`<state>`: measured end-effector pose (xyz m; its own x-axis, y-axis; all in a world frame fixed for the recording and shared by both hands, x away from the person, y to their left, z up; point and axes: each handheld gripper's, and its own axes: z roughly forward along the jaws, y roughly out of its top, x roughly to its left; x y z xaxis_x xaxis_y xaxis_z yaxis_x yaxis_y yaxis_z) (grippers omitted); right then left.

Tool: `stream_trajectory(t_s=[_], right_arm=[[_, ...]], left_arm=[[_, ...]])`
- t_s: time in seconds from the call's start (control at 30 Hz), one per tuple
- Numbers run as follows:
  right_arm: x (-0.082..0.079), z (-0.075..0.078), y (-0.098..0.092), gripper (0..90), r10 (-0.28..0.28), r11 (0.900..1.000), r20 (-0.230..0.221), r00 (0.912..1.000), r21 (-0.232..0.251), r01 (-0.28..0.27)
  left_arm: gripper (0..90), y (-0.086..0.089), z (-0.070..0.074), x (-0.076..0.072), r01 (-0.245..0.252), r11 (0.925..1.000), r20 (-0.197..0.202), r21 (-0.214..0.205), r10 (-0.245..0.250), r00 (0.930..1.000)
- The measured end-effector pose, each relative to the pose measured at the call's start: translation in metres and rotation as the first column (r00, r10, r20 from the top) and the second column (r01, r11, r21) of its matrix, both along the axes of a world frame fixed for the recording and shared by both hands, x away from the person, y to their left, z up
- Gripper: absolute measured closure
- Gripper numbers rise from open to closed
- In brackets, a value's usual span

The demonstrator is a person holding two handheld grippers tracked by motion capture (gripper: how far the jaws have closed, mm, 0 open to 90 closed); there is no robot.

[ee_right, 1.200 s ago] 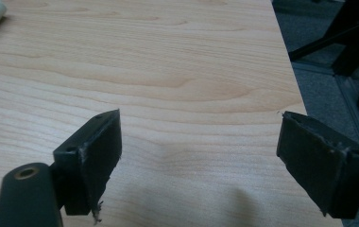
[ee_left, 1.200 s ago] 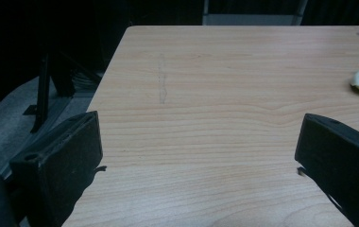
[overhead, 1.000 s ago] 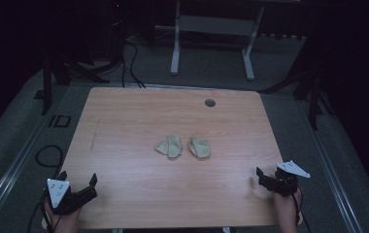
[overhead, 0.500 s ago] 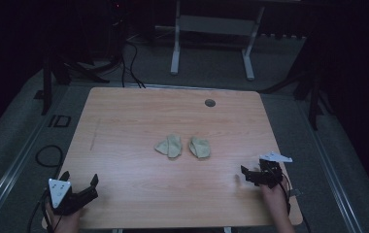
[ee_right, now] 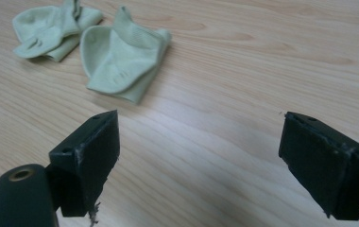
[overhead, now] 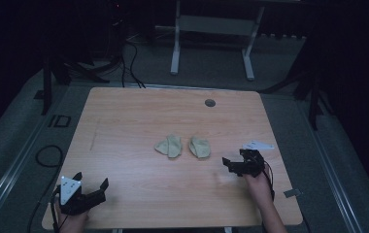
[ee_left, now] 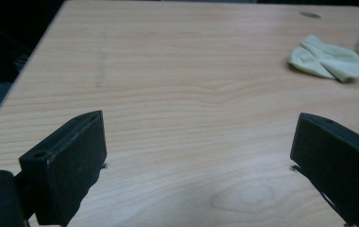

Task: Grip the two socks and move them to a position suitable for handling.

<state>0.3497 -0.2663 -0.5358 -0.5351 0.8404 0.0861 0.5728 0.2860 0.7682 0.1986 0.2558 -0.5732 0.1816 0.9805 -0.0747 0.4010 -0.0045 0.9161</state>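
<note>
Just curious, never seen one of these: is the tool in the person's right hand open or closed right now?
Open. The right tool has its two black jaws standing wide apart with bare table between them, holding nothing; the pale green sock lies ahead of it.

Two hand-held grippers, matt black. Left gripper (overhead: 91,188): blocky rectangular jaws, small round hole in one jaw's upper face, brass-ringed bore in the black knuckle beside that jaw, pale grey three-cornered plate on top, dark cable trailing behind. Right gripper (overhead: 234,162): matching black jaws with chipped, fraying edges, same brass-ringed bore, grey three-cornered plate above, thin cable along the forearm behind.
</note>
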Motion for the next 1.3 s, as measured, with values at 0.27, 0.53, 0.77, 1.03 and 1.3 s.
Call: stream_trajectory(t_s=[0.27, 0.53, 0.77, 1.03, 1.3], right_arm=[[0.012, 0.004, 0.026, 13.2, 0.044, 0.999, -0.007, 0.999, -0.008, -0.044], [0.024, 0.009, 0.052, 13.2, 0.034, 0.9987, -0.008, 0.9994, -0.038, -0.034], [0.036, 0.008, 0.078, 14.0, 0.067, 0.9959, -0.036, 0.9971, -0.058, -0.069], [0.051, 0.009, 0.098, 18.8, 0.091, 0.9894, -0.06, 0.9941, -0.109, -0.097], [0.067, -0.002, 0.123, 24.6, 0.117, 0.9718, -0.125, 0.9853, -0.19, -0.139]], left_arm=[[4.0, 0.0, 0.003, -0.002, 0.015, 0.9999, -0.012, -0.004, -0.015, 0.9998], [4.1, 0.001, 0.002, -0.001, 0.022, 0.9998, -0.031, -0.004, -0.022, 0.9993], [4.1, -0.001, 0.0, 0.0, 0.041, 0.9991, -0.039, -0.004, -0.041, 0.9984], [4.1, -0.002, -0.001, 0.001, 0.057, 0.9984, -0.037, 0.003, -0.057, 0.9977], [4.1, 0.0, -0.001, 0.0, 0.055, 0.9985, -0.031, 0.0, -0.055, 0.998]])
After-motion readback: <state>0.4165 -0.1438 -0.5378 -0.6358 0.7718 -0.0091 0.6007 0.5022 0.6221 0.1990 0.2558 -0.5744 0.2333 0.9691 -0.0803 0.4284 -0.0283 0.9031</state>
